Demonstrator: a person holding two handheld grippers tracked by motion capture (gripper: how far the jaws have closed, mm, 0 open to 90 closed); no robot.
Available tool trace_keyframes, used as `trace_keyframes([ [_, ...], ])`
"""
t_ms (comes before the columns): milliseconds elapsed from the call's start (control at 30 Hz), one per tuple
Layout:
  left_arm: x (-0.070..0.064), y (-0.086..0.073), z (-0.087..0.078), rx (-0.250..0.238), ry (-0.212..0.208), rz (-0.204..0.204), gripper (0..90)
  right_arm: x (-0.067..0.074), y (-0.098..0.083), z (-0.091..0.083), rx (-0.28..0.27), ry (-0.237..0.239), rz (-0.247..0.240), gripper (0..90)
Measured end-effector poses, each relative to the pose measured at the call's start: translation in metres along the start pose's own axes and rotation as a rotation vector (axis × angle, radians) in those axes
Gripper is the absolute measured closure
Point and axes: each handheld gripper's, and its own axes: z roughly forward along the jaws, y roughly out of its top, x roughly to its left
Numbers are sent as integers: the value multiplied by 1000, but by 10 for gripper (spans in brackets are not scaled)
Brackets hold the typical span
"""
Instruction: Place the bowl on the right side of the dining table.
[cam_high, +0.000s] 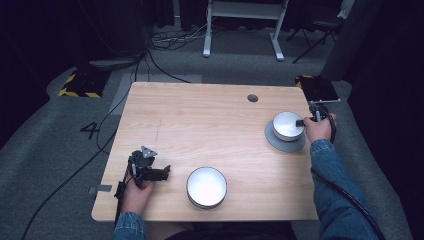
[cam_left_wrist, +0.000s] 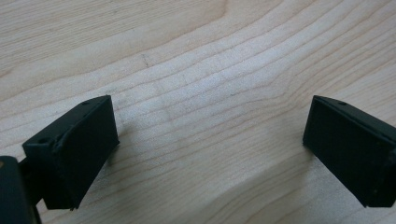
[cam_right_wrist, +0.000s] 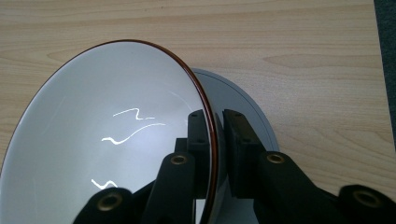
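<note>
Right gripper (cam_right_wrist: 215, 140) has its two black jaws pinched close on the rim of a white bowl (cam_right_wrist: 107, 135), one jaw inside the bowl and the other outside against its wall, with only the thin brown-edged rim between them. In the high view this gripper (cam_high: 303, 122) sits at the right side of the wooden table (cam_high: 210, 115), held by the person's right hand (cam_high: 319, 129), and grips the right edge of that bowl (cam_high: 287, 125). The bowl rests on a flat grey plate (cam_high: 283, 143), which shows beneath and beside it in the right gripper view (cam_right_wrist: 233, 93) as well.

Left gripper (cam_left_wrist: 210, 140) has its jaws spread wide apart with nothing between them; bare wood grain of the table (cam_left_wrist: 201, 70) lies in the gap. From above, this gripper (cam_high: 166, 172) lies low at the near left part of the table in the person's left hand (cam_high: 136, 192), pointing right toward a second white bowl (cam_high: 206, 187). That bowl stands near the table's near edge, just beside the jaw tips but apart from them.

Both forearms wear blue denim sleeves (cam_high: 332, 175). A small dark round hole (cam_high: 252, 98) marks the far part of the tabletop.
</note>
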Motion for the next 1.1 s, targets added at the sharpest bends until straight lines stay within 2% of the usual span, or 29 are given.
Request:
trace_keyframes([
  [233, 0, 0, 0, 0, 0, 0, 34, -2, 0, 2, -10, 14, 0, 813],
  [267, 0, 0, 0, -2, 1, 1, 33, -5, -1, 2, -8, 27, 14, 812],
  [400, 0, 0, 0, -2, 0, 0, 33, -7, -2, 2, -16, 13, 2, 799],
  [433, 0, 0, 0, -1, 0, 0, 34, -8, -3, 1, -23, 0, -5, 778],
  [500, 0, 0, 0, -1, 0, 0, 34, -8, -3, 0, -29, 9, -6, 758],
  [533, 0, 0, 0, 0, 1, 0, 34, -7, -2, -2, -37, 9, -12, 682],
  [567, 0, 0, 0, 0, 1, 0, 34, -7, -2, -2, -37, 9, -12, 682],
  [600, 0, 0, 0, 0, 1, 0, 34, -4, -1, -3, -43, -3, -31, 619],
  [667, 0, 0, 0, 0, 1, 0, 33, -3, 0, -4, -48, -14, -42, 593],
  [800, 0, 0, 0, 0, 1, 0, 34, 4, 4, -10, -78, -39, -105, 454],
  [833, 0, 0, 0, 0, 1, 0, 33, 4, 4, -10, -78, -39, -105, 454],
  [900, 0, 0, 0, -2, 2, 0, 33, 10, 5, -15, -86, -38, -144, 423],
  [967, 0, 0, 0, -2, 2, 0, 34, 13, 6, -17, -93, -34, -150, 415],
  [1000, 0, 0, 0, -2, 2, 0, 34, 16, 7, -21, -109, -32, -180, 400],
  [1033, 0, 0, 0, -1, 1, 0, 34, 16, 7, -21, -109, -32, -180, 400],
  [1067, 0, 0, 0, -1, 1, 0, 33, 20, 8, -25, -114, -26, -204, 388],
  [1100, 0, 0, 0, -1, 1, 0, 34, 20, 8, -25, -114, -26, -204, 388],
])
